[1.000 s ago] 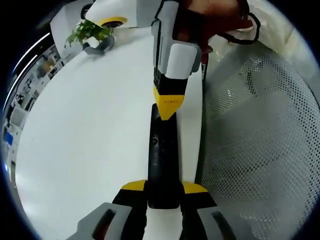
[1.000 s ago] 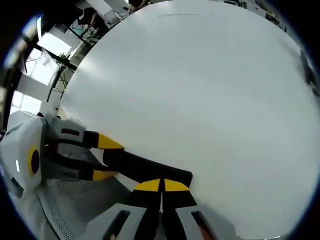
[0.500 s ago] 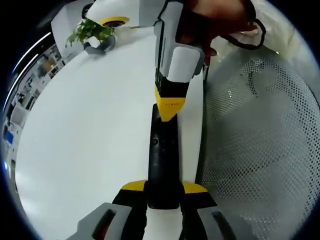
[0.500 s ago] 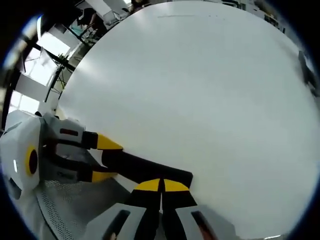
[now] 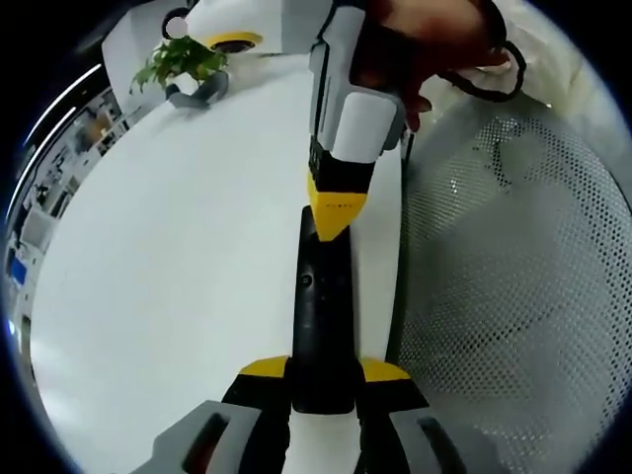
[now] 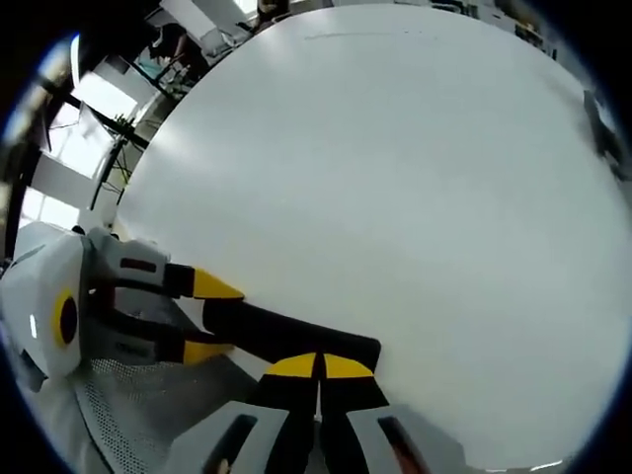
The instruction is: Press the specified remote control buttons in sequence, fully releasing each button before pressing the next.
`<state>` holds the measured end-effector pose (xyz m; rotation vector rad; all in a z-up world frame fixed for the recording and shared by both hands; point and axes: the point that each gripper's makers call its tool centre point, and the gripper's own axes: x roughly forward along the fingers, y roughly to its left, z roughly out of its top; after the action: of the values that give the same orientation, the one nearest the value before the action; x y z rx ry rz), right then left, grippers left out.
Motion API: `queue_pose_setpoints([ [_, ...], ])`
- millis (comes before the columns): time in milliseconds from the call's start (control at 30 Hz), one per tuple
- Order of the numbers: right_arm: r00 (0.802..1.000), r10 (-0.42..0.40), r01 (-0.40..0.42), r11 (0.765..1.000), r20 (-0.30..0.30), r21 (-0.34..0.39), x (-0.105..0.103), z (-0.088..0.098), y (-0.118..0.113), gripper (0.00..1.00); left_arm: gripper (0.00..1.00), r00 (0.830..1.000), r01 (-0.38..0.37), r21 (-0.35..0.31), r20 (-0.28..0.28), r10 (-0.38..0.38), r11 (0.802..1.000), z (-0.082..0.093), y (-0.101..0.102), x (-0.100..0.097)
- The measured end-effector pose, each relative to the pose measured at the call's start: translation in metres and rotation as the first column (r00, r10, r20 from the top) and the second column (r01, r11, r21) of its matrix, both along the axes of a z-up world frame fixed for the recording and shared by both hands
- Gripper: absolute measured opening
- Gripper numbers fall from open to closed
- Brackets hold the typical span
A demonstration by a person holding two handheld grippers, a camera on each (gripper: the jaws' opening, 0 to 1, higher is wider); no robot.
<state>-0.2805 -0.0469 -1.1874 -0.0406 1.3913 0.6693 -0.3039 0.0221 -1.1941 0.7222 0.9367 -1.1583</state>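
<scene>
On a white desk (image 5: 158, 247), the left gripper (image 5: 322, 380) jaws grip a black remote (image 5: 321, 316) while the right gripper's (image 6: 318, 367) closed jaws press its top.

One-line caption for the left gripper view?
Left gripper holds the black remote on the white table; right gripper presses its far end.

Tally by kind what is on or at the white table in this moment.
Remote control: 1
Grippers: 2, left gripper, right gripper
Potted plant: 1
White table: 1
Total: 5
</scene>
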Motion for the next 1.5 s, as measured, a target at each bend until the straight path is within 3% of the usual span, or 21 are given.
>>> queue_pose_setpoints([
  [367,0.999,0.033,-0.033,0.999,-0.019,-0.032,0.001,0.000,0.001,0.00,0.24,1.000,0.009,0.009,0.001,-0.009,1.000,0.000,0.000,-0.001],
  [567,1.000,0.030,-0.030,0.999,0.005,-0.014,0.007,0.007,0.008,0.00,0.24,1.000,0.010,0.013,0.000,-0.010,1.000,0.000,0.000,-0.001],
  [967,0.999,0.036,-0.036,0.999,-0.022,-0.004,0.009,0.002,0.017,0.00,0.24,1.000,0.006,0.016,-0.002,-0.006,1.000,0.000,0.000,-0.001],
  [1167,0.995,0.102,-0.103,0.993,-0.006,-0.054,0.008,0.001,0.019,0.00,0.24,1.000,0.005,0.019,-0.006,-0.005,1.000,0.000,0.000,-0.001],
  [1500,0.995,0.098,-0.098,0.994,0.005,-0.058,0.011,-0.002,0.017,0.00,0.24,1.000,0.001,0.022,-0.009,0.000,1.000,0.000,0.000,0.000],
])
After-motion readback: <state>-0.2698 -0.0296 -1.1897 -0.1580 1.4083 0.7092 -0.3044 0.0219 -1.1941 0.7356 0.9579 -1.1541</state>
